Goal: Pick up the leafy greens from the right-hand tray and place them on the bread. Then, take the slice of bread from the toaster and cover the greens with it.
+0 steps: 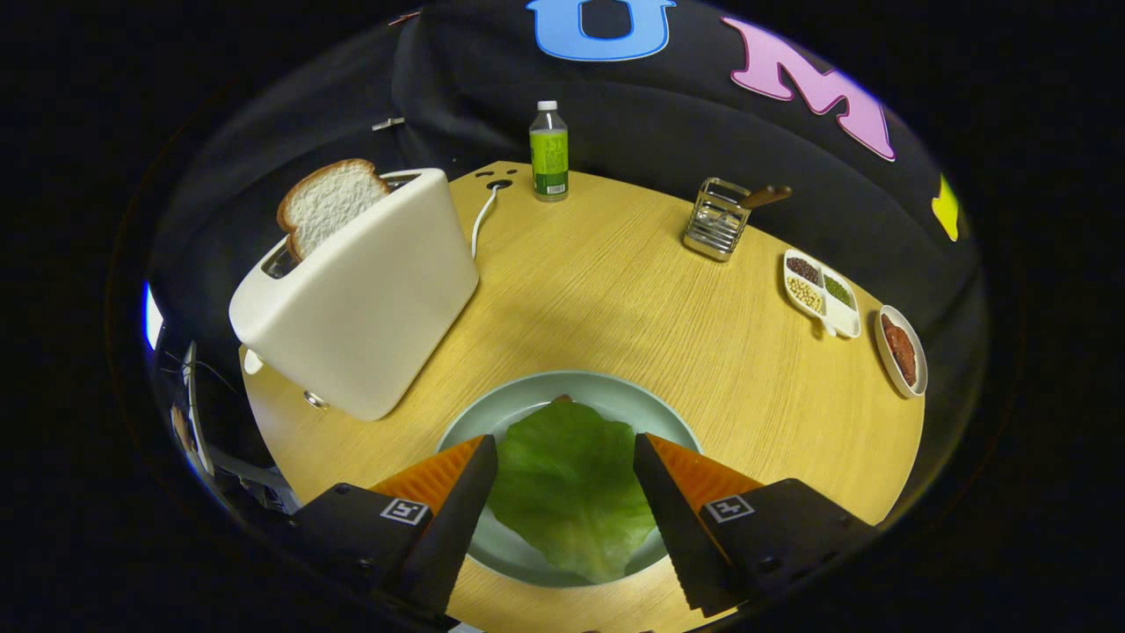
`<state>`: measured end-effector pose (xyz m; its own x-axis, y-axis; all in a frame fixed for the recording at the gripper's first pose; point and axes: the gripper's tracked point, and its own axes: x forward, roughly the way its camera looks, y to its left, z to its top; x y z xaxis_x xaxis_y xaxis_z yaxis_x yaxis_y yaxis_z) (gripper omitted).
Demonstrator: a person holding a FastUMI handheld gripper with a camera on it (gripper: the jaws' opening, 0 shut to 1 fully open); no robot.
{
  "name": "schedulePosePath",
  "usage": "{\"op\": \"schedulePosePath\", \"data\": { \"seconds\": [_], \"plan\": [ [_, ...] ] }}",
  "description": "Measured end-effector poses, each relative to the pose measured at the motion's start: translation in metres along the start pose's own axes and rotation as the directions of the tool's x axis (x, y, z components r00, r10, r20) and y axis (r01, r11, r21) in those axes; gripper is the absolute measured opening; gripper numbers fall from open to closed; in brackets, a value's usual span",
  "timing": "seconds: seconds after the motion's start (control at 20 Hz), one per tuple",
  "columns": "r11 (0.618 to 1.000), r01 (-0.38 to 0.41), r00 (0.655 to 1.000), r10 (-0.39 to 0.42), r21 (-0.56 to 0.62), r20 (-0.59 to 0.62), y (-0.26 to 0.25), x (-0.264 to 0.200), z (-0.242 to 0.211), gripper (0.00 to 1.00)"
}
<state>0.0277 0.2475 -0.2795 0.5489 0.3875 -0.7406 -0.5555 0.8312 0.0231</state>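
Gripper view looks down over a round wooden table [615, 290]. Largest on it is the cream toaster [360, 299] at about ten o'clock from the fingers, with the slice of bread [330, 204] standing well up out of its slot. Next comes the pale green plate [527, 406] just ahead, and on it the lettuce leaf [571, 483], lying flat between the fingers. A brown sliver at the leaf's far edge may be the bread beneath; I cannot tell. The gripper [565, 453] stands wide, fingers either side of the leaf and apparently not pressing on it.

Risks, as I judge them: the leaf looks already placed, so closing now would drag it off. The toaster is tall and light-looking; a skewed pull on the slice could tip it, and soft bread may crush or tear.

Smaller things sit far off: a wire utensil holder [719, 220] at one o'clock, a divided dish of beans [822, 290] and an oval dish [901, 350] at two, and a green-labelled bottle [548, 151] at twelve. Its label is too small to read. Each finger base carries a square marker, no words.
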Motion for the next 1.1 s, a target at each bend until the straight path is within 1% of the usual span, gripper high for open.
{"op": "schedulePosePath", "data": {
  "seconds": [0.15,0.35,0.7,0.85,1.0,1.1],
  "plan": [
    [1.000,0.006,0.998,-0.006,-0.007,0.065,0.003,-0.018,0.018,0.97],
    [1.000,-0.015,0.988,0.015,-0.006,0.154,0.023,-0.042,0.052,0.97],
    [0.996,-0.066,0.948,0.081,-0.061,0.307,0.084,-0.072,0.127,0.97],
    [0.992,-0.088,0.931,0.114,-0.089,0.346,0.114,-0.074,0.155,0.97],
    [0.988,-0.094,0.926,0.132,-0.123,0.353,0.148,-0.069,0.173,0.97],
    [0.985,-0.098,0.927,0.143,-0.144,0.346,0.170,-0.056,0.178,0.97]
  ]
}}
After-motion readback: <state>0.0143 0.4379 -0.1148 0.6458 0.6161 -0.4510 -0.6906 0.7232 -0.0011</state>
